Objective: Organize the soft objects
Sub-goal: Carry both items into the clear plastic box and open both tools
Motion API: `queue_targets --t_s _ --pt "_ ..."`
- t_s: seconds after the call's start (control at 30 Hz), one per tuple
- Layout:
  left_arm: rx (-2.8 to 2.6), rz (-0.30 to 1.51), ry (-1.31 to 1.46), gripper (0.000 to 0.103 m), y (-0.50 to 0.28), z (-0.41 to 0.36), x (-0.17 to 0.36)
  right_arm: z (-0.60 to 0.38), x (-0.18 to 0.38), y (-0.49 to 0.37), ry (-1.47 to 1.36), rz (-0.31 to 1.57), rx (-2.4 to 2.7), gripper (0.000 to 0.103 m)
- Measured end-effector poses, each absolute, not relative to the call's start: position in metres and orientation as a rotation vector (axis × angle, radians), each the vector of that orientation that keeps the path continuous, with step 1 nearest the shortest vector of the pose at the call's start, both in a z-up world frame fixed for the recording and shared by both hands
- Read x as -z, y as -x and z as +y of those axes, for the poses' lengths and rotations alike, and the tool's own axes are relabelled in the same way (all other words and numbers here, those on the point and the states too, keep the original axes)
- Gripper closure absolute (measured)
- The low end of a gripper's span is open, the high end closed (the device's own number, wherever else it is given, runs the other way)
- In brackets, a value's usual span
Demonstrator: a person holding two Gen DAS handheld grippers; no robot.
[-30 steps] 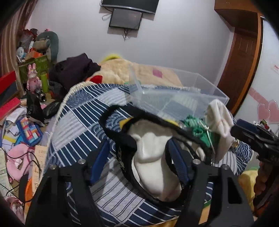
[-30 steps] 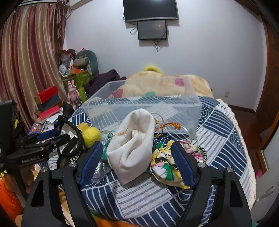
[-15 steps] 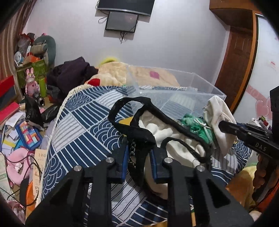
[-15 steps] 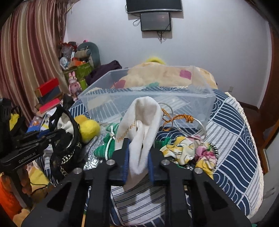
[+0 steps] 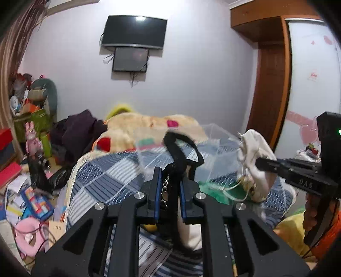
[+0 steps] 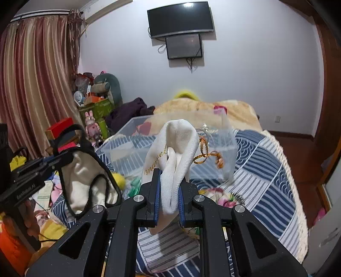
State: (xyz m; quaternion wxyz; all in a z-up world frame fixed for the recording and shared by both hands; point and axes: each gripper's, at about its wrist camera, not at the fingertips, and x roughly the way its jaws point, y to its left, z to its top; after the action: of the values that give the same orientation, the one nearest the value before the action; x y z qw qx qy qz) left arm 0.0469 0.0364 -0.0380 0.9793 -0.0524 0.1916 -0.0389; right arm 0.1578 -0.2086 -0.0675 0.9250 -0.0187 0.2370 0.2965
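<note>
My left gripper (image 5: 169,187) is shut on the black strap (image 5: 178,153) of a cream bag with black trim (image 6: 85,181), which hangs lifted above the bed. My right gripper (image 6: 169,191) is shut on a white cloth pouch (image 6: 177,147) with an orange cord (image 6: 207,155), also lifted; the pouch shows in the left wrist view (image 5: 254,157) too. A clear plastic bin (image 6: 170,147) stands on the blue patterned bedspread (image 6: 266,170) just behind both held items. A yellow ball (image 6: 118,180), a green item (image 5: 232,191) and a floral fabric piece (image 6: 223,199) lie on the bed.
A beige blanket (image 5: 149,125) and dark clothes (image 5: 81,132) lie at the bed's far end. The floor on the left is cluttered with boxes, toys and papers (image 5: 32,200). A wooden door (image 5: 270,95) is on the right, a TV (image 6: 181,19) on the wall.
Both grippers closed, the left on the bag strap and the right on the white pouch. Both then lifted their items off the bed and moved toward the clear bin.
</note>
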Motion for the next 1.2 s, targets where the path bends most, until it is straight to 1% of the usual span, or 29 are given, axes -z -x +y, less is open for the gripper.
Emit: queue_targets --t_s 0.2,0.43,0.7,0.9,1.2 --pt "0.112 0.328 0.07 0.09 -0.062 0.031 0.018 -0.21 0.051 -0.161 0.034 0.43 -0.602 0.091" --pt "0.113 0.273 0.097 0.09 -0.09 0.039 -0.008 -0.208 0.033 -0.181 0.034 0.381 -0.584 0.09" --pt "0.076 0.278 0.16 0.09 -0.136 0.055 -0.013 -0.196 0.015 -0.213 0.04 0.352 -0.578 0.09" --pt "0.068 0.362 0.162 0.09 -0.173 0.054 0.006 -0.173 0.026 -0.238 0.107 0.407 -0.586 0.09" --pt "0.044 0.534 0.118 0.09 -0.213 0.048 0.045 -0.151 0.059 -0.273 0.193 0.606 -0.575 0.09"
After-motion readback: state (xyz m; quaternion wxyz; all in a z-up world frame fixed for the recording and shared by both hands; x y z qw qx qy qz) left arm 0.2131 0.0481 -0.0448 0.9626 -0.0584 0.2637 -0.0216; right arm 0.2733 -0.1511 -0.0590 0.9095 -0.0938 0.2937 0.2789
